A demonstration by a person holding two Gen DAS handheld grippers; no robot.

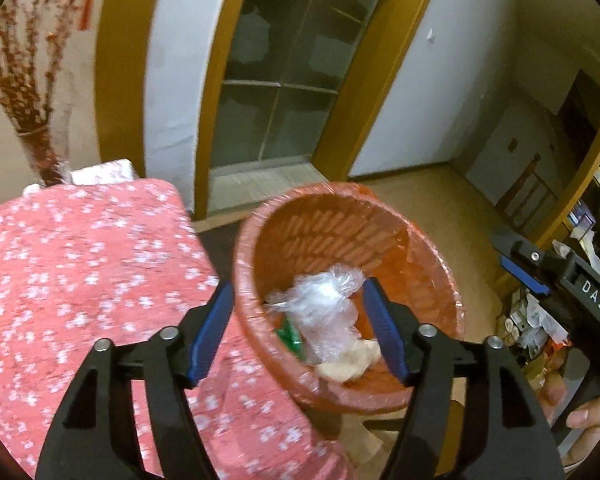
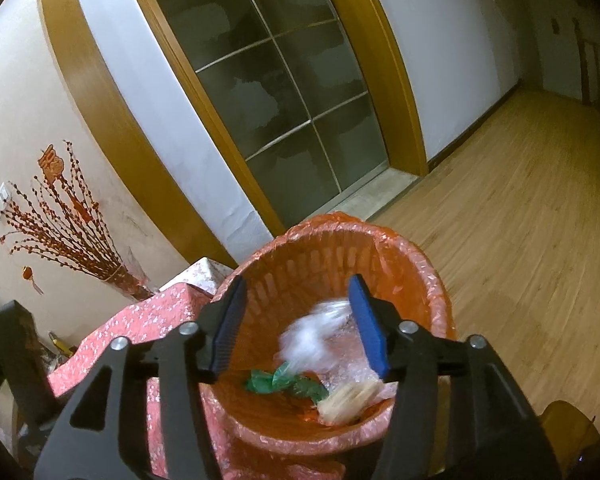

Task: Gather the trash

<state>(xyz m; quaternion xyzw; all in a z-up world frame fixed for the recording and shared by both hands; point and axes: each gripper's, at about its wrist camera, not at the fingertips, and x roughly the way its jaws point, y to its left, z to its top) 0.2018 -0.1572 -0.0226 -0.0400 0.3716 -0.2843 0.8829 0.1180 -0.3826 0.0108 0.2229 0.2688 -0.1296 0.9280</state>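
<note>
While both my grippers hang over the round orange plastic basket with its red liner [image 1: 428, 280], left gripper [image 1: 298, 332] and right gripper [image 2: 300, 320] stand released, gripping nothing. Crumpled clear plastic wrap [image 1: 324, 308], a green wrapper [image 2: 284, 382] and a beige scrap [image 1: 350, 362] lie inside it, beside my pink flowered tablecloth [image 1: 80, 280].
</note>
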